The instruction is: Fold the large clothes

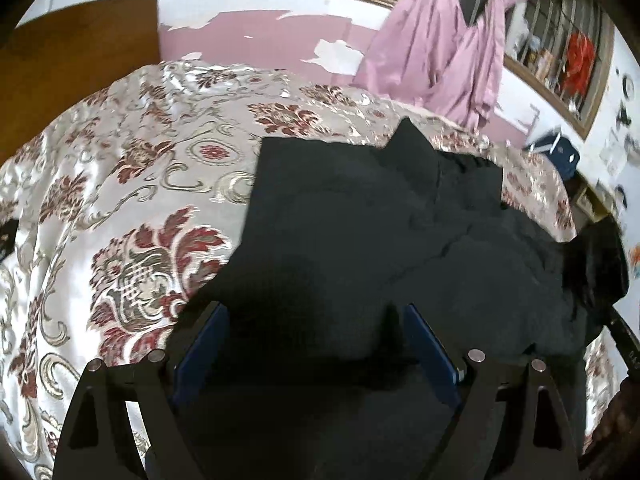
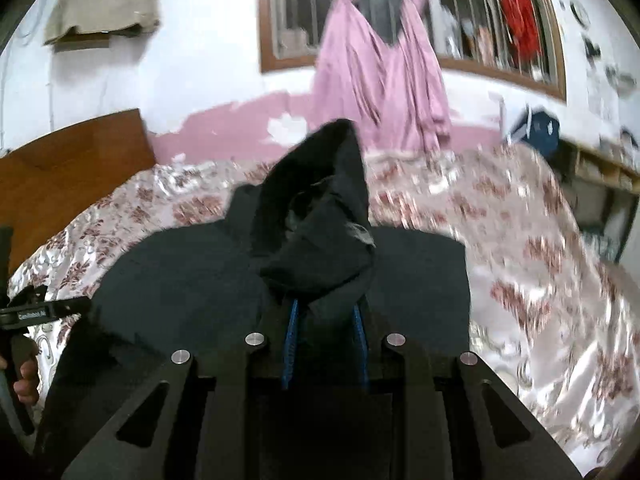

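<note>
- On the bed (image 1: 120, 184), covered by a shiny floral bedspread (image 2: 540, 280), lies the dark garment (image 1: 360, 232), spread mostly flat across the middle.
- Left gripper (image 1: 314, 312): fingers (image 1: 204, 344) stand wide apart, blue pads facing each other, with nothing between them. They hover over the near part of the dark garment; contact with the cloth cannot be told, as the area below is in deep shadow.
- Right gripper (image 2: 326, 316): fingers (image 2: 293, 332) are drawn close together and clamped on a bunched fold of the dark garment (image 2: 320, 208), which rises in a peak above the flat portion. Only thin blue edges of the pads show; the rest is buried in cloth.
- From the right wrist view the left gripper's body (image 2: 32, 312) appears at the left edge, with part of the person's hand (image 2: 26, 380) cut off by the frame.
- Behind the bed: a wooden headboard (image 2: 72, 160), a wall with peeling pink paint (image 1: 260, 36), a barred window (image 2: 296, 12) and a tied pink curtain (image 2: 372, 72).
- Hard to make out: the right side of the right wrist view is motion-blurred, and small items by the far wall, including a blue object (image 1: 560, 152), cannot be identified.
- Garment type, and which part is being held, cannot be told; its near edge is hidden under both grippers.
</note>
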